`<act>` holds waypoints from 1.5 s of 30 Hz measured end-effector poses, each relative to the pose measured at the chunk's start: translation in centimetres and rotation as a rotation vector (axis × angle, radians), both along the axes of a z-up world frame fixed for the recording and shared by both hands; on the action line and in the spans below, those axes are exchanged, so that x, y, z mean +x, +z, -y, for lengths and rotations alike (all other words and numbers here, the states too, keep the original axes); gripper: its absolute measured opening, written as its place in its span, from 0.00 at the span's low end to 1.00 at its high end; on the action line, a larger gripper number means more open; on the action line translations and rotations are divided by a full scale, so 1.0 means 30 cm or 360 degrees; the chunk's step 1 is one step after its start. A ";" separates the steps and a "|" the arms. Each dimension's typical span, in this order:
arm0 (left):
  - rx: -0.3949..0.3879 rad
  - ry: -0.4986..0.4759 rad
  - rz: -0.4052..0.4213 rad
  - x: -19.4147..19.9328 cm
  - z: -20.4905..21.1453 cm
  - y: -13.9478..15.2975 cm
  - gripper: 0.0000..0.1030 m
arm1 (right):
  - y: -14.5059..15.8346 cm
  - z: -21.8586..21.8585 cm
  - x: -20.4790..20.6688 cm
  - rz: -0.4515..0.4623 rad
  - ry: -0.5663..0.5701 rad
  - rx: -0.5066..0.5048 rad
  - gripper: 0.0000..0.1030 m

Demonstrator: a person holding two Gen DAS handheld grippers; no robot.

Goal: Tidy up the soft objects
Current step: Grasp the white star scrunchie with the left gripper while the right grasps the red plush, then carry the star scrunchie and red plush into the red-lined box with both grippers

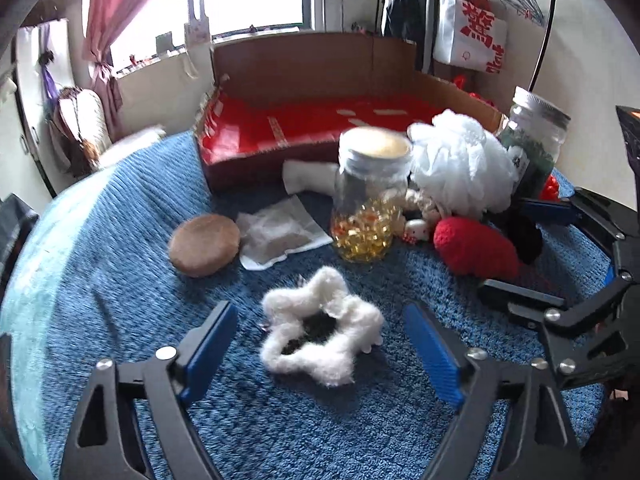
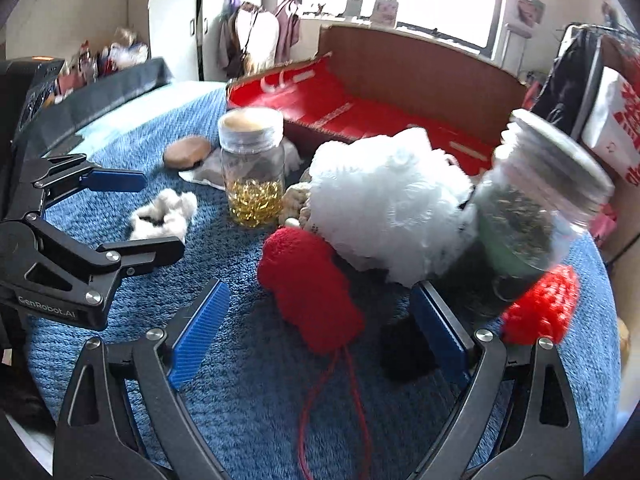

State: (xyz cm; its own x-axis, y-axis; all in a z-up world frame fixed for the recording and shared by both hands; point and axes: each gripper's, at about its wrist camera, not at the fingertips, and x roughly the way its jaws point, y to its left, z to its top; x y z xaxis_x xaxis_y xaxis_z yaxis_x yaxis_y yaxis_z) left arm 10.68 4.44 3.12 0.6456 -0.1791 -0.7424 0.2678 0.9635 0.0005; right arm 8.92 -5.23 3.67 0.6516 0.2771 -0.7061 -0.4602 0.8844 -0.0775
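— Soft objects all lie out on the blue blanket point(image 1: 120, 280) as far as we can see; the red-lined cardboard box point(image 1: 304, 128) behind them shows nothing inside in either view, so we judge the sorting has not begun, or barely.

— Largest first, then. What do we have left?

— The white mesh pouf point(image 2: 384, 208), leaning against the jar of dark green contents point(image 2: 532, 208). Next the red knitted piece point(image 2: 312, 288) with its loose yarn tail, then a second red knit point(image 2: 540, 308) beside that jar. After those, the white fluffy scrunchie point(image 1: 320, 328), the brown round pad point(image 1: 204, 245), and a small black soft thing point(image 2: 404, 348) we cannot identify.

— And the jars?

— The jar of yellow capsules point(image 1: 370, 196) and the green one are hard, so we think they stay out.

— How do our grippers stand?

— Our left gripper point(image 1: 320, 344) has its jaws wide, with the scrunchie lying between them, untouched. Our right gripper point(image 2: 320, 320) is spread wide as well, straddling the red knitted piece, gripping nothing.

— So everything remains to be moved.

— We believe so; each jaw pair looks placed for a first pick.
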 end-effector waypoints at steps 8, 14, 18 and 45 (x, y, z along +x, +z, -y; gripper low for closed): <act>-0.0082 -0.0043 -0.0100 0.005 -0.018 -0.030 0.51 | -0.049 0.010 0.031 -0.0162 0.0057 0.0023 0.37; -0.0109 -0.0054 -0.0018 -0.059 -0.018 -0.003 0.49 | -0.020 0.033 -0.016 -0.0131 0.0056 0.0099 0.37; -0.0095 -0.0068 0.0048 -0.108 0.002 0.028 0.49 | 0.015 0.048 -0.063 -0.0097 0.0045 0.0144 0.36; -0.0048 0.0034 0.0127 -0.124 -0.035 0.093 0.49 | 0.065 0.388 -0.173 -0.0041 -0.0373 0.0161 0.37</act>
